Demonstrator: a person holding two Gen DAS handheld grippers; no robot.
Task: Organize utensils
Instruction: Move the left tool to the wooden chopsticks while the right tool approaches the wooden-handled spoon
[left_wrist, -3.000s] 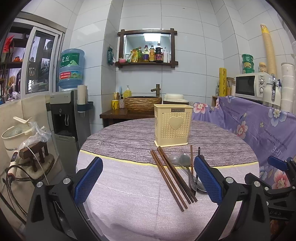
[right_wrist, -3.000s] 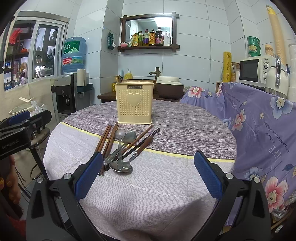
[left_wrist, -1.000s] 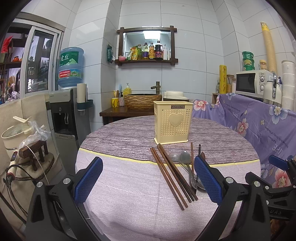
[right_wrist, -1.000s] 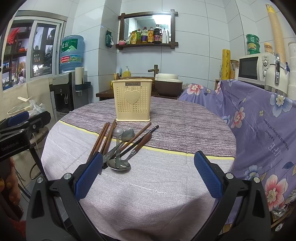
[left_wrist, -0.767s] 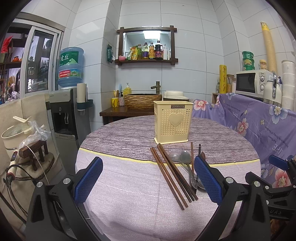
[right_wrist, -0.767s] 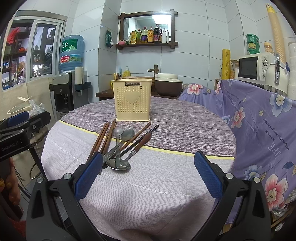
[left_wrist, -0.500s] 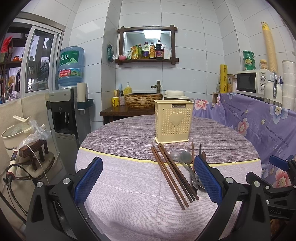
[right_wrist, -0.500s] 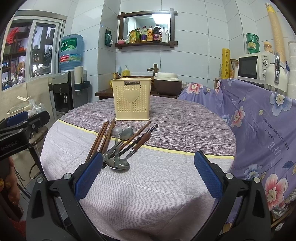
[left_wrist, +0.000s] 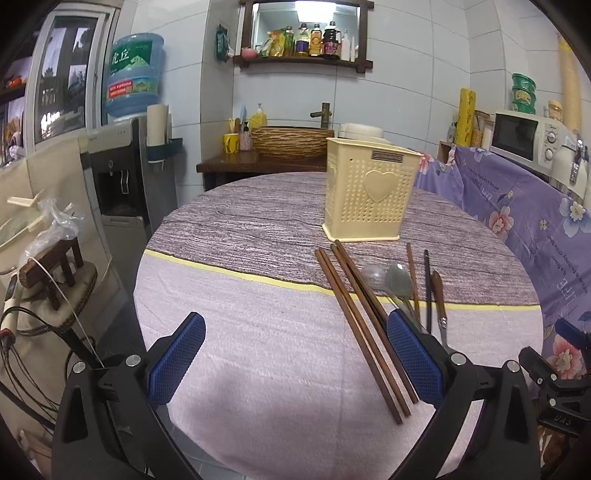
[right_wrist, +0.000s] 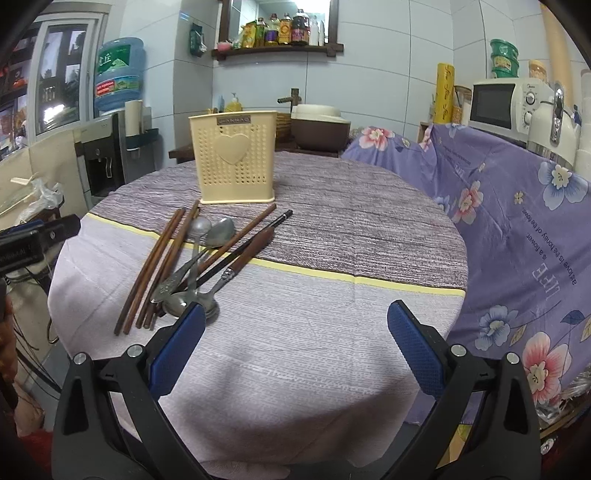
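Observation:
A cream perforated utensil holder (left_wrist: 369, 195) (right_wrist: 236, 162) with a heart on its side stands upright on the round table (left_wrist: 236, 332). In front of it lie several brown chopsticks (left_wrist: 354, 325) (right_wrist: 155, 266), a black chopstick (right_wrist: 243, 251), metal spoons (left_wrist: 399, 282) (right_wrist: 207, 240) and a wooden-handled utensil (right_wrist: 251, 251), loosely overlapping. My left gripper (left_wrist: 295, 354) is open and empty, low over the near table edge, left of the utensils. My right gripper (right_wrist: 295, 343) is open and empty, near the front edge, right of the pile.
A purple floral cloth (right_wrist: 517, 221) covers furniture to the right, with a microwave (right_wrist: 506, 103) on it. A water dispenser (left_wrist: 125, 155) and a small stool (left_wrist: 51, 266) stand left of the table. A sink counter (left_wrist: 258, 155) is behind.
Both grippers have moved a little forward and tilted down toward the table. The utensils and holder have not moved.

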